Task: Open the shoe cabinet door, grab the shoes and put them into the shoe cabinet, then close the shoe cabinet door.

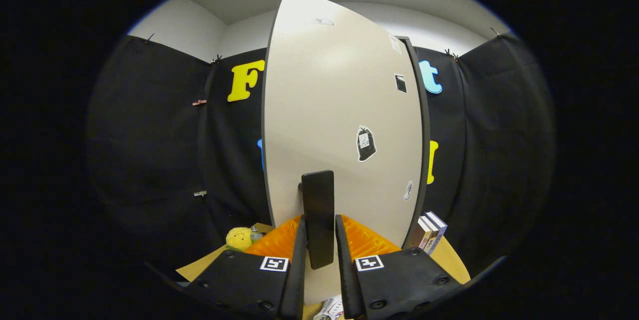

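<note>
Gripper at lower centre is clamped on the door's handle, the door filling mid-frame and seemingly at or near shut, so whether this is opening or closing cannot be judged.

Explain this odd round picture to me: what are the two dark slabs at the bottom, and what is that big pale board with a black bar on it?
A person holds a two-finger gripper, and a wide-angle camera riding on it took this picture. The slabs are its fingers. The pale board is a shoe cabinet door; the black bar is its handle, which sits between the fingers. I cannot tell whether they are pressing on it. Beyond, a yellow plush toy and some books sit beside the cabinet.
</note>
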